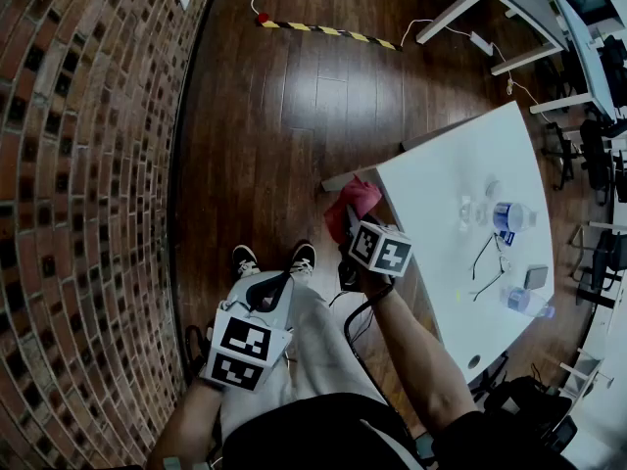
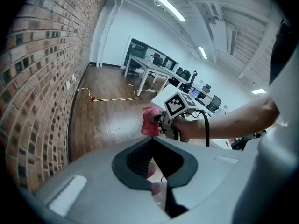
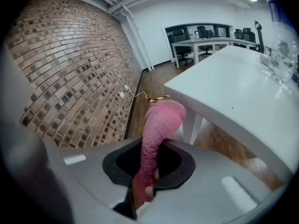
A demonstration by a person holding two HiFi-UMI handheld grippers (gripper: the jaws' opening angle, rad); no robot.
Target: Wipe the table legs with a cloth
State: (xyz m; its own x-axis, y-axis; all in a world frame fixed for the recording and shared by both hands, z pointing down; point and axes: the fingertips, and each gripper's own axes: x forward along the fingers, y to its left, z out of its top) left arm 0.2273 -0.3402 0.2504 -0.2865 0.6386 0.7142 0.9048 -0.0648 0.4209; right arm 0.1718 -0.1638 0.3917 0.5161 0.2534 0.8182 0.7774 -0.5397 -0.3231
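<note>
My right gripper (image 1: 346,226) is shut on a pink cloth (image 1: 356,201), holding it up against the near-left corner of the white table (image 1: 460,155). In the right gripper view the cloth (image 3: 161,125) rises from between the jaws and folds over beside the table's white leg (image 3: 195,126), just under the tabletop (image 3: 233,87). Whether it touches the leg I cannot tell. My left gripper (image 1: 274,284) hangs low in front of the person's legs, shut and holding nothing. The left gripper view shows the right gripper (image 2: 159,123) with the cloth (image 2: 150,121) beyond.
A curved brick wall (image 1: 88,184) runs along the left. The person's shoes (image 1: 245,259) stand on the dark wood floor. Bottles (image 1: 511,217), a glass, spectacles and a phone (image 1: 535,277) lie on the table. A yellow-black floor strip (image 1: 328,31) and more desks (image 1: 509,3) are farther off.
</note>
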